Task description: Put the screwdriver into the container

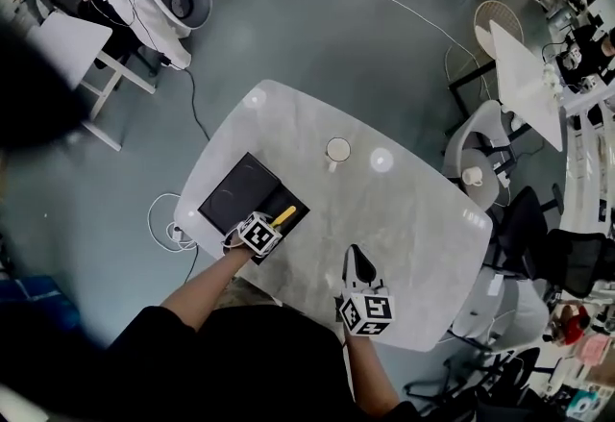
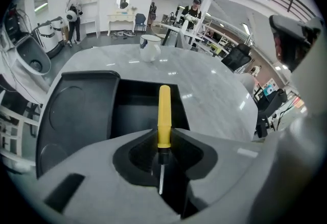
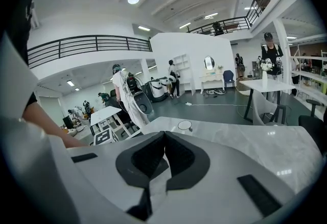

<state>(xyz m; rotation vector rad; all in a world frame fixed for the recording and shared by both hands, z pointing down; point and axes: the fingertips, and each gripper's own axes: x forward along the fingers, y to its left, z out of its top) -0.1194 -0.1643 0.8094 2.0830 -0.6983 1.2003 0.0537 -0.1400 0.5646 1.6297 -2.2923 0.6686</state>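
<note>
Okay, left gripper point(image 1: 274, 224) point(image 2: 164, 134) is clamped on the screwdriver point(image 1: 284, 215) point(image 2: 164, 114). The jaws pinch it at the base of the yellow handle, where the handle meets the dark collar. The handle sticks out forward past the jaw tips and the thin metal shaft runs back between the jaws toward the camera.

The container point(image 1: 235, 194) point(image 2: 76, 116) is a black box sitting open at the left edge of the table point(image 1: 413, 218) point(image 2: 214, 90). Its flat half lies to the left and the deeper half point(image 2: 134, 108) to the right, as seen from the left gripper. The screwdriver handle hangs over the deeper half, roughly in line with its long side. I can't tell whether the tool touches the box or sits above it. It isn't released.

The right gripper point(image 1: 357, 260) point(image 3: 164, 134) is low over the table near the person's edge, well apart from the box. Its jaws are together at the tips with nothing between them.

A white cup point(image 1: 337, 152) point(image 2: 149, 47) point(image 3: 184, 125) stands upright near the middle of the table, clear of both grippers and the box. A white cable point(image 1: 163, 218) loops on the floor beside the table's left edge.
</note>
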